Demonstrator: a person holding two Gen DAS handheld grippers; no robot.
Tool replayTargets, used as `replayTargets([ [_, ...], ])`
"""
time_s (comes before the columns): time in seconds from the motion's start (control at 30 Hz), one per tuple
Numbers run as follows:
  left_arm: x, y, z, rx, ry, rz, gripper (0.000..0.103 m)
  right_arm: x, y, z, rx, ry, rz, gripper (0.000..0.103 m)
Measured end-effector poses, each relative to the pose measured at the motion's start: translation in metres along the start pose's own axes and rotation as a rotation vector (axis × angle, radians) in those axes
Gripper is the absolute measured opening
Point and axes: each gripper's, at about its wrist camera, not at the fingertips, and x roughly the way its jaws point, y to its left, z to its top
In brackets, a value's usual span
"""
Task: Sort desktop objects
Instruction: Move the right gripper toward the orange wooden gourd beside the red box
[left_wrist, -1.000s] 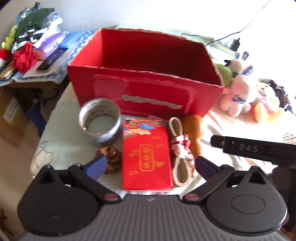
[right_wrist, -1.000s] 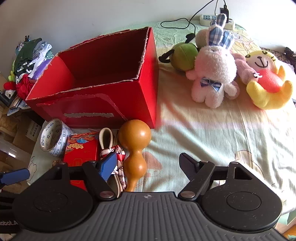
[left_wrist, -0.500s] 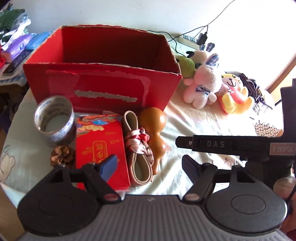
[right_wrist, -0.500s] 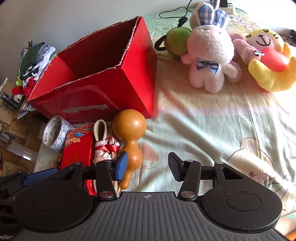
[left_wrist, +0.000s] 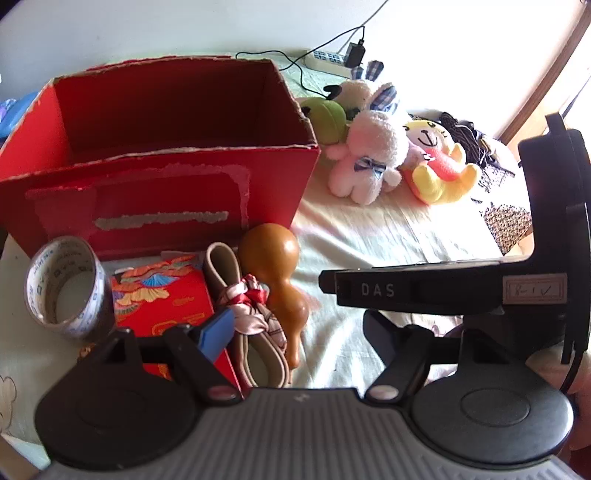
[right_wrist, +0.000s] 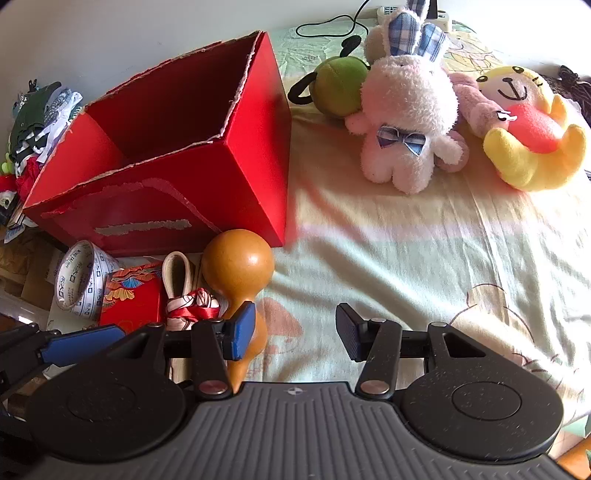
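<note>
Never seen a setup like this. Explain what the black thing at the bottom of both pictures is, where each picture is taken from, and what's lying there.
There is no robot. A person holds a two-finger tool in each hand, and each carries a camera looking forward along its fingers.

One picture comes from the left tool, the other from the right tool. Both are open and hold nothing.

On the cloth-covered surface stands an empty red box. In front of it lie a tape roll, a red packet, a ribbon-tied strap and a brown gourd. Beside the box sit plush toys.

Glossy smooth gourd (right_wrist: 236, 264), torn-edged matt cardboard box (right_wrist: 177, 155), fluffy plush rabbit (right_wrist: 404, 122), soft cloth bedsheet (right_wrist: 406, 258).
</note>
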Motion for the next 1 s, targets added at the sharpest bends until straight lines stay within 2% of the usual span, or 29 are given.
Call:
replayTargets([
  [0.1, 0.005, 0.0, 0.003, 0.034, 0.022, 0.061, 0.083, 0.0, 0.001, 0.001, 0.019, 0.015, 0.003, 0.053],
  [0.2, 0.005, 0.004, 0.007, 0.068, 0.044, 0.111, 0.085, -0.001, 0.007, 0.002, 0.023, 0.027, -0.007, 0.053],
  [0.4, -0.005, 0.02, 0.01, 0.049, -0.011, 0.272, 0.085, 0.001, 0.022, 0.002, 0.003, 0.033, 0.005, 0.054],
  [0.57, -0.012, 0.035, 0.006, -0.046, -0.003, 0.303, 0.086, -0.001, 0.031, 0.002, -0.031, 0.019, 0.021, 0.054],
  [0.7, -0.018, 0.037, -0.001, -0.095, -0.016, 0.334, 0.093, -0.005, 0.034, 0.001, -0.048, 0.008, 0.028, 0.058],
  [0.8, -0.022, 0.038, -0.005, -0.123, -0.027, 0.346, 0.097, -0.008, 0.032, 0.001, -0.053, -0.002, 0.035, 0.059],
  [1.0, -0.026, 0.037, -0.013, -0.152, -0.038, 0.378, 0.098, -0.009, 0.031, -0.001, -0.061, -0.005, 0.054, 0.059],
])
